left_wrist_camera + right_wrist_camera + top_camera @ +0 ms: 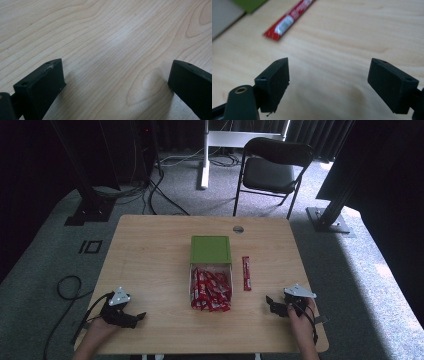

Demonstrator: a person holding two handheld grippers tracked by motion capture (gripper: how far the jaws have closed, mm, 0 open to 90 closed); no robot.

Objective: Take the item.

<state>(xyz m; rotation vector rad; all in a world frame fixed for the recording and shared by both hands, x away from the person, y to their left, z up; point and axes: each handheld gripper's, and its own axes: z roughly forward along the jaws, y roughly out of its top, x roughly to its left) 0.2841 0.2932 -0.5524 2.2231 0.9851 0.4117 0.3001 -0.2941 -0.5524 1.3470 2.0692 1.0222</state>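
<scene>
Right hand-held gripper (272,304): rests low at the near right of the pale wood-grain desk (150,260), jaws spread wide, nothing between them. In the right gripper view its jaws frame bare wood, with the single long red foil stick packet (288,20) lying ahead and to the left, well apart from the fingertips.

Left hand-held gripper (135,317): near left edge of the desk, jaws also apart and empty; bare wood under them in the left gripper view.

Outward from there: the lone red packet (246,273) lies flat just right of the clear box filled with red stick packets (210,290). The square green lid (210,249) sits at the box's far end, touching it.

Judgement: approach not yet begun; both tools parked. The stray packet looks like the item in hand. The next move likely calls for the right gripper to travel forward and left, align across the packet's narrow width, and pinch low against the desk.
</scene>
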